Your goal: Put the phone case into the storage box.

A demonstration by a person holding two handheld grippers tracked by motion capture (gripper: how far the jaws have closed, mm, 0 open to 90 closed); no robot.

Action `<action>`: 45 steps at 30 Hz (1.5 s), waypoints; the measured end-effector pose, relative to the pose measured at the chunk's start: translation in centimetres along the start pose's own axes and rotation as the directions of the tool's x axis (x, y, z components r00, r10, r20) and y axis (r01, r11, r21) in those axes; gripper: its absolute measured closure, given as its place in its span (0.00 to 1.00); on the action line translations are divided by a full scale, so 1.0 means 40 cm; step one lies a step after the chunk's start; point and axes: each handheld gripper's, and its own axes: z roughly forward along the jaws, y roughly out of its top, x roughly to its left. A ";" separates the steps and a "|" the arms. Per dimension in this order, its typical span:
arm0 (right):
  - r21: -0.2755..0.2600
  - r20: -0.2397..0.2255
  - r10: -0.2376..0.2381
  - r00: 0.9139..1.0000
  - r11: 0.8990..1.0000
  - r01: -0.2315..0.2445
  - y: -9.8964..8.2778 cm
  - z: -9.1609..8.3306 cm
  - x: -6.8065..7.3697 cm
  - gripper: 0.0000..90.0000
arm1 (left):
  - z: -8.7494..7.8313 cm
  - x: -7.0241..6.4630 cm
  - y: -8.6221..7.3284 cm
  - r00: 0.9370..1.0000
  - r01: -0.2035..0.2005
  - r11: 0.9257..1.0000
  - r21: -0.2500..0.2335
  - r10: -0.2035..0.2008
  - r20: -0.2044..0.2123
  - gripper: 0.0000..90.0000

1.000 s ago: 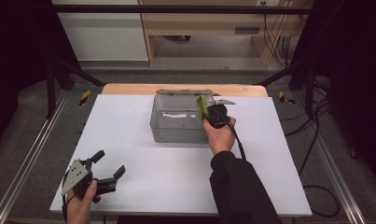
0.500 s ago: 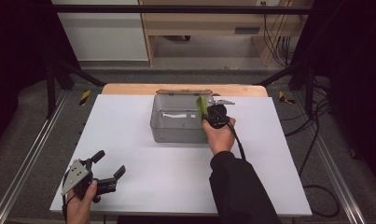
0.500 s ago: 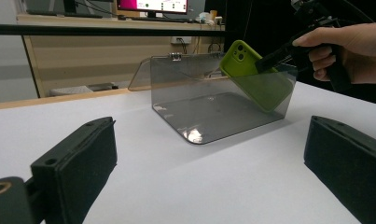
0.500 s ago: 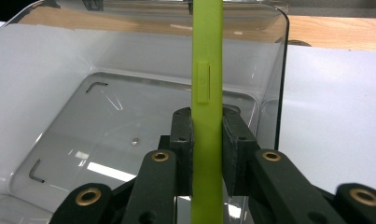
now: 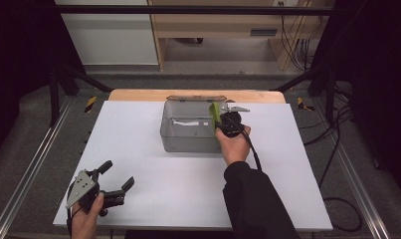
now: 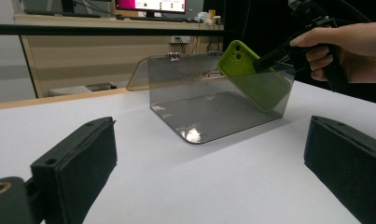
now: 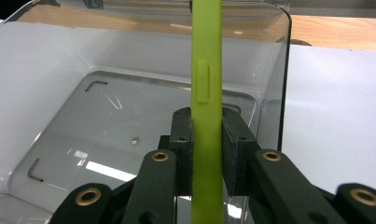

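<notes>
Two grippers at work over one white bench. Right gripper clenched on a green phone, pads pressing both flat faces, thin edge with the side button turned toward the camera. Held this way probably to slip the phone edge-first into the clear plastic box without catching the wall. In the left gripper view, phone tilted, camera corner up and outside, lower part already inside the box and leaning near the right-hand wall; cannot tell whether the lower end touches the floor of the box. Lid swung open to the far side, so the top stays free for the entry. Box standing at the far middle of the bench, close to the wooden strip. Left gripper released, jaws spread wide with nothing between, resting low at the near left corner, well apart from the box, likely parked there to keep out of the way. Seemingly mid-placement: lowering not yet finished, release to come once the phone rests inside.
</notes>
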 end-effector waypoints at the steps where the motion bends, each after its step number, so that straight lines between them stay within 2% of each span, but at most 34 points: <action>1: 0.000 0.000 0.002 1.000 1.000 -0.002 0.000 0.000 0.000 0.85 | 0.000 0.000 0.000 1.000 0.000 1.000 0.000 0.000 0.000 0.03; 15: -0.011 0.006 0.014 1.000 1.000 -0.014 0.003 -0.005 -0.005 0.82 | 0.000 0.000 0.000 1.000 0.000 1.000 0.001 0.000 0.001 0.03; 27: -0.047 -0.012 0.003 1.000 0.999 -0.004 0.007 -0.017 0.004 0.82 | 0.001 -0.001 0.000 1.000 0.001 1.000 -0.001 -0.001 0.001 0.03; 45: -0.060 -0.026 0.003 1.000 0.998 -0.005 0.009 -0.020 0.005 0.82 | 0.002 -0.002 0.000 1.000 0.001 1.000 -0.001 -0.001 0.001 0.03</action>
